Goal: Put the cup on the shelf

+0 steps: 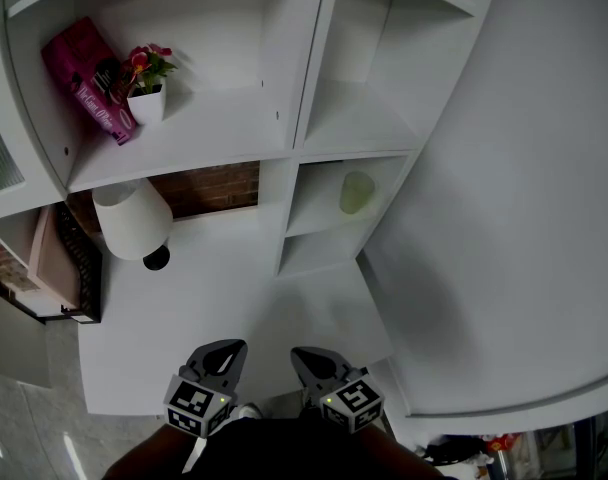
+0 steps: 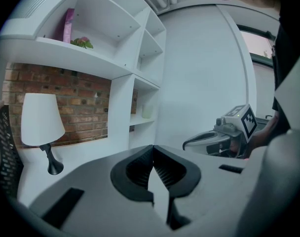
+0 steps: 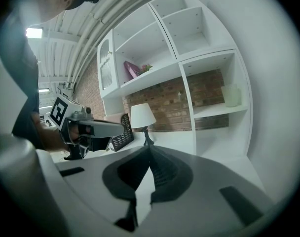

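A pale green cup (image 1: 357,192) stands upright in the white shelf's (image 1: 284,148) lower right compartment; it also shows as the cup (image 2: 146,111) and the cup (image 3: 232,95) in the gripper views. My left gripper (image 1: 230,348) and right gripper (image 1: 303,354) hover side by side over the front edge of the white desk (image 1: 234,288), well short of the cup. In the left gripper view the left gripper (image 2: 153,148) has its jaws together with nothing between them. The right gripper (image 3: 150,150) is likewise shut and empty.
A white lamp (image 1: 132,218) stands on the desk's left. On the upper shelf lie a pink packet (image 1: 89,78) and a small flower pot (image 1: 149,90). A black mesh chair (image 1: 81,258) stands at the far left. A curved white wall (image 1: 504,228) bounds the right.
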`<state>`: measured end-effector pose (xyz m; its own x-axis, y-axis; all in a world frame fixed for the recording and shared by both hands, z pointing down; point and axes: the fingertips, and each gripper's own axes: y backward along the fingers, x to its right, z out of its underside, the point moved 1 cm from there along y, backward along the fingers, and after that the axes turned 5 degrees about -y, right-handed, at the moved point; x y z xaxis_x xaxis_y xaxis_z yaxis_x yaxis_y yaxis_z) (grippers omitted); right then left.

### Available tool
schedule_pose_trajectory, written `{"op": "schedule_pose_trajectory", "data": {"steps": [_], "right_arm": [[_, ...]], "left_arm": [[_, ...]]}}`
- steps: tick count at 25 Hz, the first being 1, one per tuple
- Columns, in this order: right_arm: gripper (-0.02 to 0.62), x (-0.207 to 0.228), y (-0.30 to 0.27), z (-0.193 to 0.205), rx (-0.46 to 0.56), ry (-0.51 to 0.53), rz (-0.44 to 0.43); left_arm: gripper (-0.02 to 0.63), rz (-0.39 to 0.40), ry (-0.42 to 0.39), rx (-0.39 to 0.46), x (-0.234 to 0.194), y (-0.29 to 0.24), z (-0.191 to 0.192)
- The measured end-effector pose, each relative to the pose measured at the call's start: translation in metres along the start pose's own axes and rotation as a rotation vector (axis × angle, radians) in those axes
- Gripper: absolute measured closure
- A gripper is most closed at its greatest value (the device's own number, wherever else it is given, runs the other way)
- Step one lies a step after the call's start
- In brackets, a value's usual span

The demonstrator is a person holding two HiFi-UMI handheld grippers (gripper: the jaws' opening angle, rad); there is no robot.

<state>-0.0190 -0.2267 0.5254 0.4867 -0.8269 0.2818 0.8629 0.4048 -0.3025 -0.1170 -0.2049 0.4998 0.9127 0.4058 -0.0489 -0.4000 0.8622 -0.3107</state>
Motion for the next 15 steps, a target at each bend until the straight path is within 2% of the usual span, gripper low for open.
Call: {"op": "schedule_pose_trajectory", "data": {"steps": [15], "right_arm": [[0.591,0.0006,0.0024,0.0026,-0.001,-0.007,-0.002]], "left_arm": [[0.601,-0.007,0.005,-0.002,0.0032,0.0013,0.0009]]}}
